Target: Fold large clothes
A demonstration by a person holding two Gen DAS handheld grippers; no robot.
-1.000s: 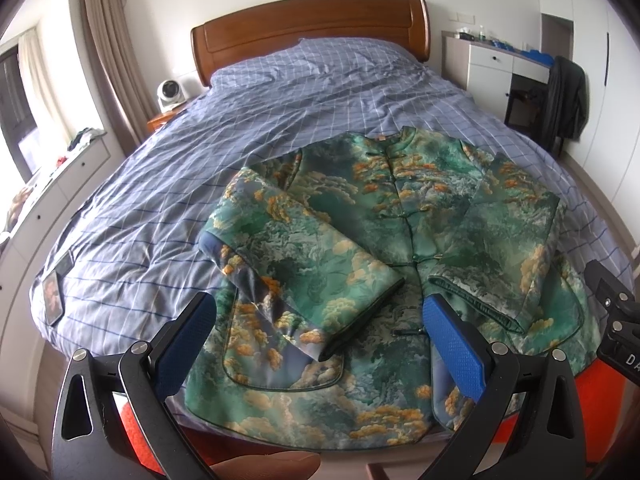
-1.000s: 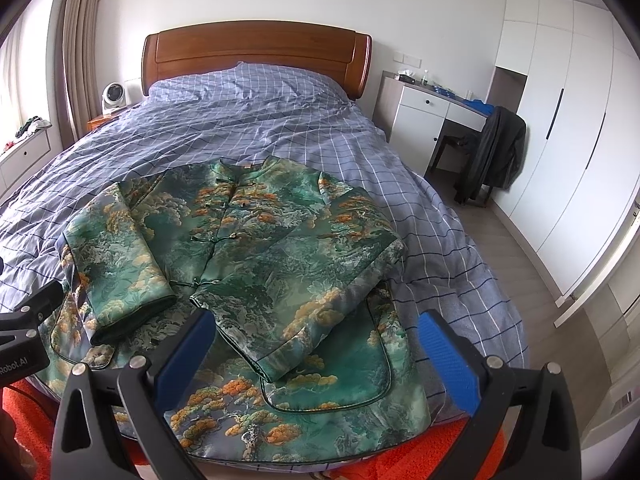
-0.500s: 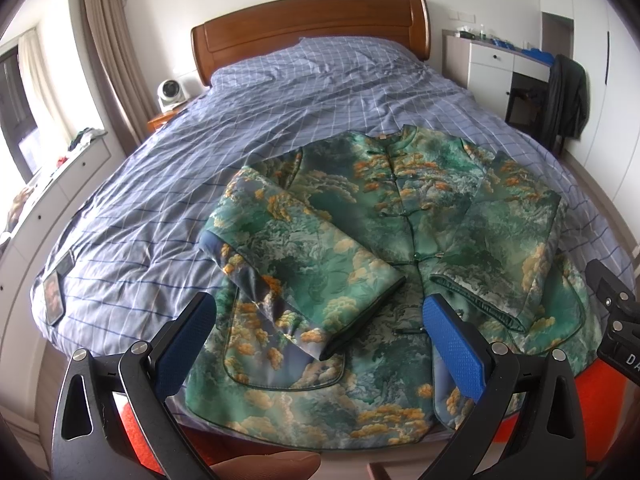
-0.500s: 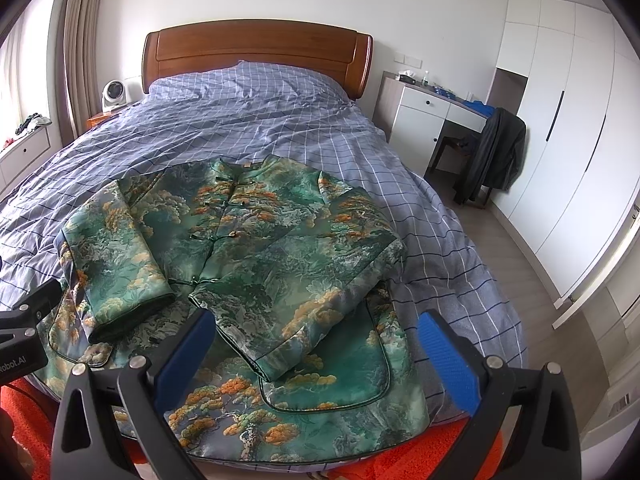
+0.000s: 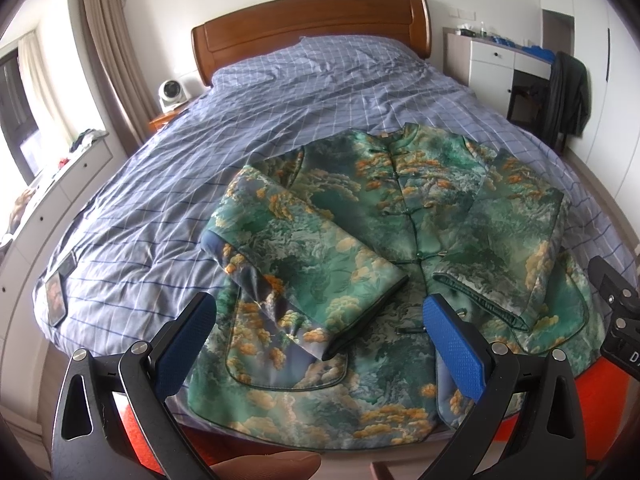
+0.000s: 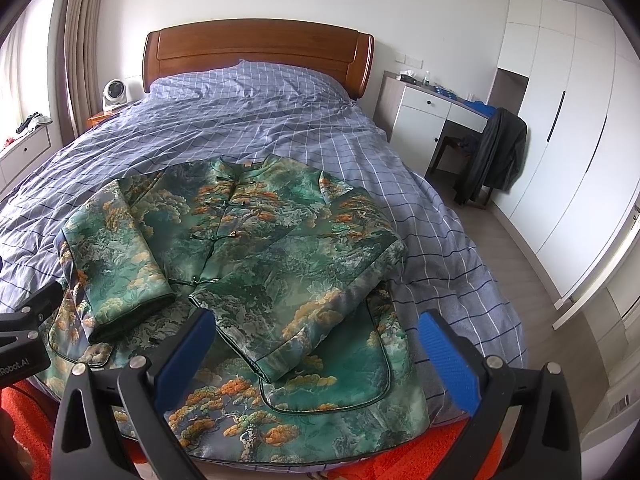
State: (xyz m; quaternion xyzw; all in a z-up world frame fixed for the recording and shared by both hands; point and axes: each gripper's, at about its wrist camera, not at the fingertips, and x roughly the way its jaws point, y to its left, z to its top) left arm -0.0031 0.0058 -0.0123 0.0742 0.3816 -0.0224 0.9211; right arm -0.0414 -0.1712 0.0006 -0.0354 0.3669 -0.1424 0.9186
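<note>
A green brocade jacket (image 5: 400, 208) (image 6: 256, 232) with orange tree patterns lies face up at the foot of the bed, buttoned down the middle. Both sleeves are folded in over the front: the left sleeve (image 5: 312, 256) and the right sleeve (image 6: 304, 280). My left gripper (image 5: 320, 340) hovers open above the lower hem, nothing between its blue pads. My right gripper (image 6: 316, 348) is open too, over the jacket's lower right part. Each gripper's black body shows at the edge of the other's view.
The bed (image 6: 248, 120) has a blue checked cover and a wooden headboard (image 6: 260, 48). An orange-red mat (image 6: 420, 456) lies below the foot. A white desk with a dark coat on a chair (image 6: 496, 152) stands right, wardrobes (image 6: 568, 128) beyond. A small fan (image 5: 170, 94) sits left.
Both views have drawn back and risen slightly; the jacket sits a little lower and farther in frame. The jacket itself has not moved.
</note>
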